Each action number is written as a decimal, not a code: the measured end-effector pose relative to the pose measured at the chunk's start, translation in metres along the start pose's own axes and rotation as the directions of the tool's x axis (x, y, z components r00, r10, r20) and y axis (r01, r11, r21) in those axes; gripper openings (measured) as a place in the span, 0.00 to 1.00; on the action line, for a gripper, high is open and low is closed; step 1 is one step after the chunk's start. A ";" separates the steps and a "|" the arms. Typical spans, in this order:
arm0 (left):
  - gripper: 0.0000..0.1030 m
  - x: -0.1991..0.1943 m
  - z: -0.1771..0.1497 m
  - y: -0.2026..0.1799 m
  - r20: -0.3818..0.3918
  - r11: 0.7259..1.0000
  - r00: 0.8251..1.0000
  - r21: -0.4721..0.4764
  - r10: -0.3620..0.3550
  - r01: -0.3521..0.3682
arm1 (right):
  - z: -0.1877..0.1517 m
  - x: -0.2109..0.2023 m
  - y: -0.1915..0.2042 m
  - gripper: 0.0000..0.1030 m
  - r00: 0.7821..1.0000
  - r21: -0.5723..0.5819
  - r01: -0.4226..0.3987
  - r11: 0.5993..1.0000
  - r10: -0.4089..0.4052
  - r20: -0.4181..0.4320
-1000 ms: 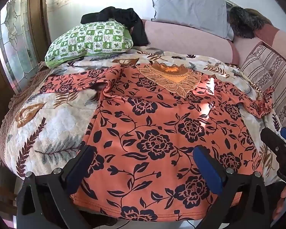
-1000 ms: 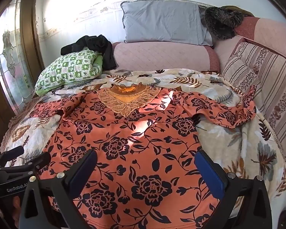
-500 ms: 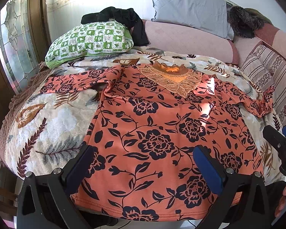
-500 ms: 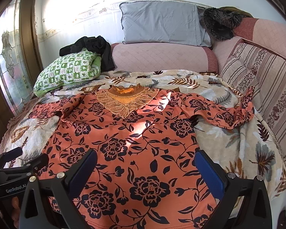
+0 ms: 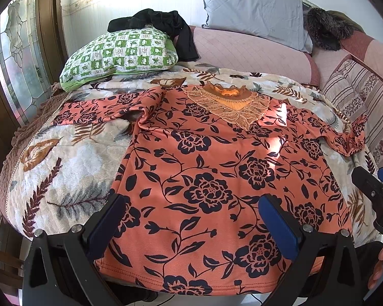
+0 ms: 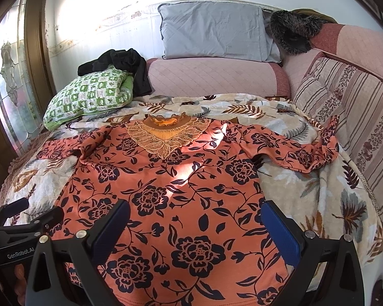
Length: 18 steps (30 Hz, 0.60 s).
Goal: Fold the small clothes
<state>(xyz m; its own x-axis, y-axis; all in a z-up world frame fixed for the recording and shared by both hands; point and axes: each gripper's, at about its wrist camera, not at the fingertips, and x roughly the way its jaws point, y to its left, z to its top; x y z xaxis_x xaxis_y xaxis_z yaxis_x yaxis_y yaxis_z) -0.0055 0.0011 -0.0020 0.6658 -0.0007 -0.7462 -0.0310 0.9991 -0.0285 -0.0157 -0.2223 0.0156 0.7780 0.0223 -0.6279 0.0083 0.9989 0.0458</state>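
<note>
- Left wrist view, nearest: one left gripper [image 5: 191, 219], jaws spread wide, nothing between them, poised over the hem of the blouse without touching it.
- Right wrist view, nearest: one right gripper [image 6: 194, 225], equally wide apart and empty, above the hem on the blouse's right side. Each tool shows at the edge of the other's view, so the two sit close side by side.
- One orange floral blouse [image 5: 217, 173], front up, spread flat on the leaf-print blanket [image 5: 63, 168], hem at the near bed edge, lace yoke [image 5: 232, 107] farthest from the grippers.
- Two sleeves: the left sleeve [image 5: 102, 109] lies outward with a pucker at the armpit; the right sleeve [image 6: 293, 153] trails outward and bunches at its cuff, near the striped cushion [image 6: 344, 102].
- Beyond: one green checked pillow [image 5: 120, 53] with one black garment [image 5: 160, 23] draped over it, one grey pillow [image 6: 214, 35], one pink bolster [image 6: 212, 76], one dark furry item [image 6: 293, 30] in the far corner.
- Risk, as judged: the plush blanket may be pinched together with the hem, dragging it into the fold.
- Risk: the bunched right cuff and armpit pucker could be trapped as creases if folded unsmoothed.
- Risk: the hem sits at the bed edge, so an uneven pull could slide the blouse off.
</note>
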 end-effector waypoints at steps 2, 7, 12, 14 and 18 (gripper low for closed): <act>1.00 0.000 0.000 0.000 0.000 1.000 1.000 0.000 0.000 0.000 | 0.000 0.000 0.000 1.00 1.000 0.001 0.000 1.000 0.000 0.000; 1.00 -0.001 0.000 -0.001 -0.001 1.000 1.000 0.000 0.000 0.000 | -0.001 0.000 0.000 1.00 1.000 -0.001 0.001 1.000 -0.001 -0.001; 1.00 -0.001 0.000 -0.001 -0.001 1.000 1.000 0.001 0.000 0.000 | 0.000 0.000 0.001 1.00 1.000 -0.001 0.001 1.000 -0.001 0.000; 1.00 -0.001 0.000 -0.001 -0.001 1.000 1.000 0.001 -0.001 0.001 | -0.001 0.000 0.001 1.00 1.000 -0.001 0.002 1.000 -0.002 0.000; 1.00 -0.001 0.000 -0.002 -0.004 1.000 1.000 0.002 0.000 0.000 | -0.001 -0.001 0.000 1.00 1.000 0.000 0.003 1.000 -0.003 0.001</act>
<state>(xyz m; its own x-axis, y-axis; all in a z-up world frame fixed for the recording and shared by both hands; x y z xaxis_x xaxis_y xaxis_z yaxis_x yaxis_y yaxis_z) -0.0059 -0.0011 -0.0014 0.6631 -0.0008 -0.7486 -0.0293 0.9992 -0.0270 -0.0170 -0.2218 0.0153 0.7783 0.0190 -0.6276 0.0110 0.9990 0.0438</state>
